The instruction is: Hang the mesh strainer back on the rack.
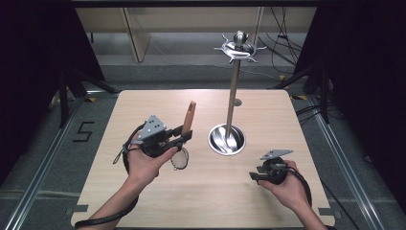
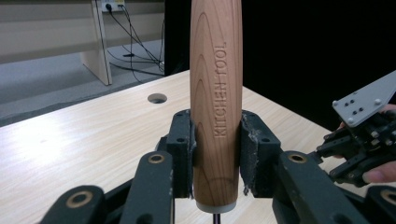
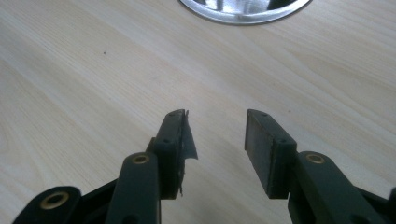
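- Item: kitchen tool with a wooden handle (image 2: 216,93), stamped "KITCHEN TOOL"; in the high view a small round strainer head (image 1: 180,158) hangs at its lower end, just above the surface (image 1: 143,201).
- Location: held up off the surface at front left, handle tilted up and away from us, near the steel stand base (image 1: 227,139).
- Left hand-held gripper (image 1: 168,140): jaws closed on the handle's lower part, just above its pale end cap (image 2: 215,207); pads pressed to both sides.
- Right hand-held gripper (image 3: 215,140): jaws parted with nothing between them, low over bare surface at front right.
- Handling, as we judge it: light and stiff; smooth rounded wood may twist or slip between flat pads, so we would keep the grip square across the grain.
- Fragility: the mesh head looks thin and easily dented; we would not clamp there.
- Best hold: the handle's thick lower section, where we have it now.
- Nearby: tall stand pole (image 1: 233,91) with hooks (image 1: 238,49) on top.
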{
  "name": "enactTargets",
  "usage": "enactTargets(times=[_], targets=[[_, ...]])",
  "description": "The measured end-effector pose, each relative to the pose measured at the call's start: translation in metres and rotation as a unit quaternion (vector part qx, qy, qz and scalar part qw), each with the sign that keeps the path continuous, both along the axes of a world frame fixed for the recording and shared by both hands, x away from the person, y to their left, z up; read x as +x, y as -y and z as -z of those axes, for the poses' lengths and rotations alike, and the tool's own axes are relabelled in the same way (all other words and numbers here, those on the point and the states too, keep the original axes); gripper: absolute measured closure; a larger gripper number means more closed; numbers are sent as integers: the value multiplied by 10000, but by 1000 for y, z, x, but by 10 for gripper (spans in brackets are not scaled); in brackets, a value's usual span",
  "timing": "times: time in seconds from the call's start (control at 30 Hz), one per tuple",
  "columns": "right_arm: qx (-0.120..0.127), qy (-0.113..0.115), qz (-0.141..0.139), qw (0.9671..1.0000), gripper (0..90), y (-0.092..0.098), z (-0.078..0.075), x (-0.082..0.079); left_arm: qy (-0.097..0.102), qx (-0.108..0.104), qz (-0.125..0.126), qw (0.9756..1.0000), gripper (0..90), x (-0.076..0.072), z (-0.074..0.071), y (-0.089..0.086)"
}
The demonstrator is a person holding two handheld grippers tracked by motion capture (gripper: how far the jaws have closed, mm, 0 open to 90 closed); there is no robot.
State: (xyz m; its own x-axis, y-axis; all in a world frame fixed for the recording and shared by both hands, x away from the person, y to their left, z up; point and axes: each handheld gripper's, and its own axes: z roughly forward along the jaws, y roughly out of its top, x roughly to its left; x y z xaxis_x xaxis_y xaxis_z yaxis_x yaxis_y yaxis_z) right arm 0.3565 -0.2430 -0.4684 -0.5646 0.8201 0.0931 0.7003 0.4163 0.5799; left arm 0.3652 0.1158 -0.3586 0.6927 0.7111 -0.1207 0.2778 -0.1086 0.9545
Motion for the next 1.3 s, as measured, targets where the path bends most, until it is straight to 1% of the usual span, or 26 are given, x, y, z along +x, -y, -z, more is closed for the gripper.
enactTargets(times=[0.03, 0.07, 0.13, 0.17, 0.2, 0.3, 0.33, 0.37, 0.4, 0.43, 0.47, 0.5, 0.53, 0.8, 0.83, 0.9, 1.1, 1.13, 1.17, 1.2, 1.23, 1.27, 1.3], targets=[[0, 0, 0, 10000, 590, 0, 0, 0, 0, 0, 0, 10000, 674, 0, 0, 0], [2, 133, -18, 9999, 590, 0, 2, 1, 28, -22, -15, 10000, 674, 0, -2, 2], [19, 145, -7, 9999, 590, 0, 2, 1, 57, -6, -12, 10000, 674, -1, -4, 4], [99, 65, 55, 9999, 590, 0, 1, 0, 68, -34, -17, 10000, 674, -1, -5, 5], [28, 27, 34, 10000, 590, 1, -1, 0, 108, -30, 11, 9999, 674, -2, -7, 8], [39, 30, 59, 10000, 590, 1, -1, 0, 133, -19, 19, 9999, 674, -3, -9, 11], [55, 62, 74, 9999, 590, 1, -2, 0, 179, -14, 21, 9998, 674, -3, -10, 14], [55, 62, 74, 9999, 590, 1, -2, 0, 179, -14, 21, 9998, 674, -3, -10, 14], [42, 164, 21, 9999, 590, 2, -1, 1, 188, -9, 12, 9998, 674, -4, -10, 15], [42, 164, 21, 9999, 590, 2, -1, 1, 208, -2, 29, 9998, 674, -4, -11, 16], [190, 182, 128, 9996, 590, 1, -1, 0, 217, -19, 39, 9998, 674, -5, -12, 19], [147, 167, 100, 9997, 590, 2, -2, 0, 224, -23, 33, 9997, 674, -5, -13, 20], [67, 94, 79, 9999, 589, 2, -3, 0, 246, -29, 47, 9997, 674, -5, -13, 21], [83, 79, 90, 9999, 588, 3, -3, 0, 276, -95, 31, 9996, 674, -5, -17, 26], [113, 119, 107, 9998, 588, 3, -3, 0, 282, -83, 30, 9996, 674, -5, -18, 27], [110, 128, 105, 9998, 589, 3, -3, 0, 307, -92, 17, 9995, 674, -5, -19, 28], [127, 107, 120, 9998, 587, 3, -3, 0, 312, -64, 37, 9995, 674, -3, -22, 32], [91, 211, 52, 9997, 587, 4, -3, 1, 307, -79, 12, 9995, 674, -3, -23, 33], [91, 211, 52, 9997, 587, 4, -3, 1, 307, -79, 12, 9995, 674, -3, -23, 33], [138, 144, 124, 9997, 587, 3, -4, 0, 338, -89, 10, 9994, 674, -3, -24, 35], [139, 138, 125, 9997, 587, 3, -4, 0, 338, -89, 10, 9994, 674, -3, -24, 35], [97, 195, 62, 9997, 586, 4, -2, 1, 385, -84, 25, 9992, 674, -3, -25, 37], [106, 158, 85, 9998, 587, 4, -3, 0, 385, -84, 25, 9992, 674, -3, -25, 37]])
